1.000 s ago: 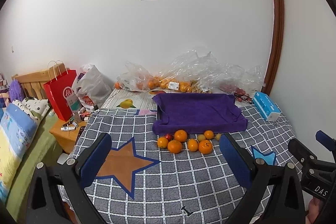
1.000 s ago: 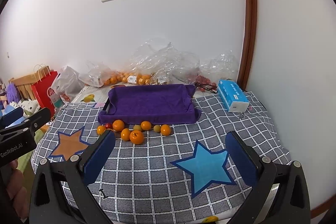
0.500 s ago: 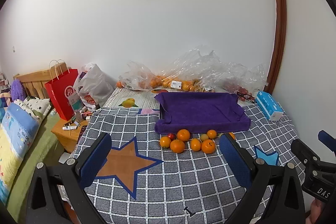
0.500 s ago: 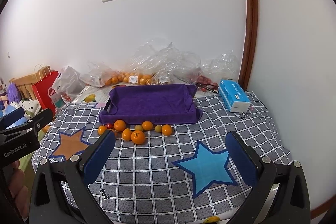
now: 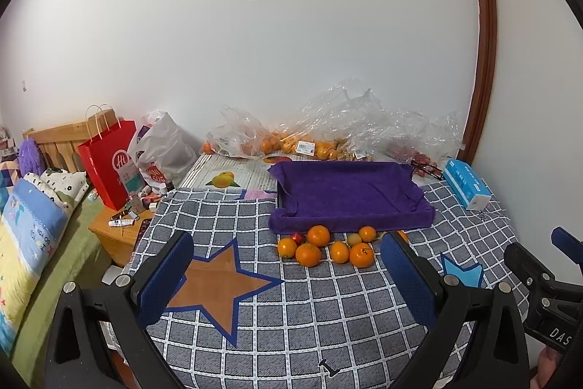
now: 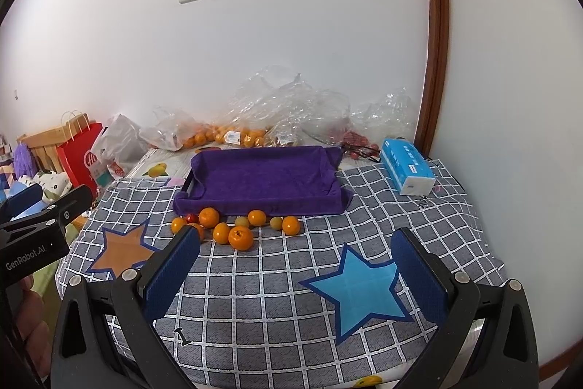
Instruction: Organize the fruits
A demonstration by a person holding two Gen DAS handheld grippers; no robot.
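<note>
Several oranges, a few small green fruits and one small red fruit lie in a loose row on the checked cloth. Just behind them sits a tray lined with a purple towel, with nothing in it. My left gripper is open, held well short of the fruit over the orange star. My right gripper is open too, near the blue star, with the fruit ahead and slightly left. Each gripper shows at the edge of the other's view.
Clear plastic bags with more oranges lie along the wall behind the tray. A blue tissue box rests at the right. A red paper bag, a grey bag and a wooden bedside stand are at the left, beside a bed.
Both grippers have edged slightly forward toward the fruit and tray; the scene sits a little lower and larger in the views. Both stay open and empty.
</note>
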